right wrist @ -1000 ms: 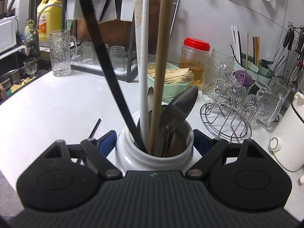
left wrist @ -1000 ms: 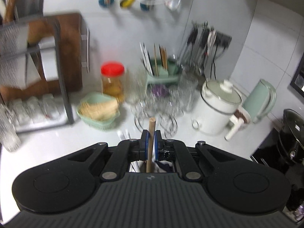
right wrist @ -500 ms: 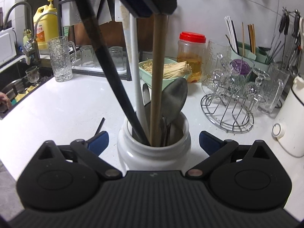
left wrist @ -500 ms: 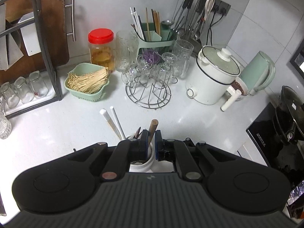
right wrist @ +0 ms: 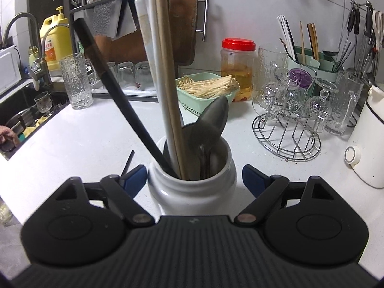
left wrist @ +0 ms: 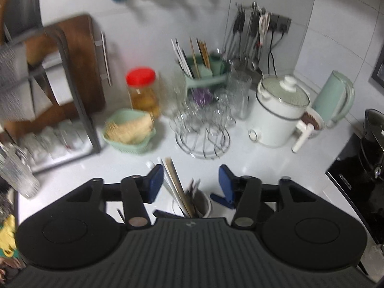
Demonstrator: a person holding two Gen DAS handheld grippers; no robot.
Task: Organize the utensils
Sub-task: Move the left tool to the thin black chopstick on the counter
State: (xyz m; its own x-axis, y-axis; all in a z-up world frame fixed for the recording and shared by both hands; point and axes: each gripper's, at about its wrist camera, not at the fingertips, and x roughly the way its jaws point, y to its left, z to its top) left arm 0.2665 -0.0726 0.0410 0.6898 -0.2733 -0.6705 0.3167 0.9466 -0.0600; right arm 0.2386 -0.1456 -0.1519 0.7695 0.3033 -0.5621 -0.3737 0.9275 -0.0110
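Note:
A white ceramic utensil jar (right wrist: 192,187) stands on the white counter between the fingers of my right gripper (right wrist: 194,177), which is open around it without gripping. In it stand a wooden stick (right wrist: 168,72), a white stick (right wrist: 156,67), a black handle (right wrist: 115,93) and a dark metal spoon (right wrist: 211,122). My left gripper (left wrist: 190,182) is open and empty, hovering above the jar (left wrist: 204,206), whose sticks (left wrist: 176,184) show between its blue pads (left wrist: 154,182).
A green basket of straws (right wrist: 206,88), a red-lidded jar (right wrist: 237,67), a wire glass rack (right wrist: 288,129), a green chopstick caddy (right wrist: 309,60) and a white cooker (right wrist: 369,144) stand behind. A sink (right wrist: 21,120) and dish rack lie at left. A thin black stick (right wrist: 128,160) lies on the counter.
My left gripper let go of the wooden stick, opened wide and rose above the jar. The stick now stands in the jar. The right gripper has stayed open around the jar.

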